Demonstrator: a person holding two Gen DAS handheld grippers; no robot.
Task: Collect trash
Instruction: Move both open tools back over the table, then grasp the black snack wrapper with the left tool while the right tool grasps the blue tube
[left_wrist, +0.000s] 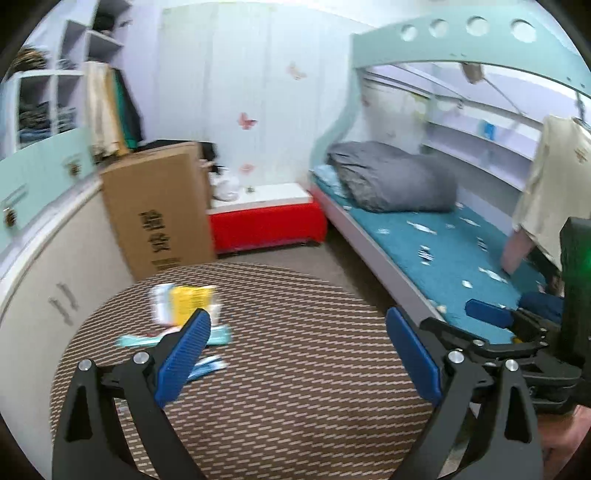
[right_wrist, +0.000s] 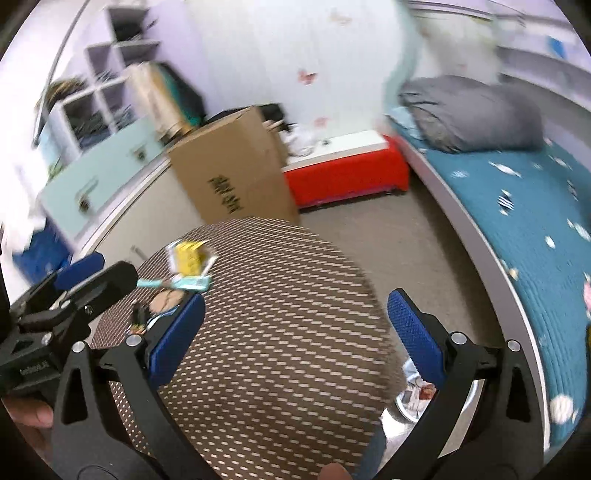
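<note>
Lying on the far left part of the round woven table (left_wrist: 295, 369) is the trash: a yellow carton (left_wrist: 192, 301) with a white packet just beside it, a teal wrapper (left_wrist: 147, 339) nearer the camera, and a smaller blue-and-white wrapper (left_wrist: 207, 365) closest of all. From the right wrist view the same yellow carton (right_wrist: 189, 258) and teal wrapper (right_wrist: 177, 283) show up, with a round printed piece I cannot identify just beside them. All of it looks untouched, so by my reading the collecting has hardly begun and every piece is left to gather. The left gripper (left_wrist: 299, 341) hovers above the table with its jaws spread wide and nothing between them, its left pad overlapping the wrappers in view. The right gripper (right_wrist: 295, 325) is likewise wide open and empty, over the bare middle of the table. Low at the right, past the table edge, a metal-rimmed bin (right_wrist: 413, 398) seems to hold scraps, probably where the trash belongs. Behind stand a cardboard box (left_wrist: 159, 210), a red bench (left_wrist: 266, 225) and a bed (left_wrist: 461, 251)
</note>
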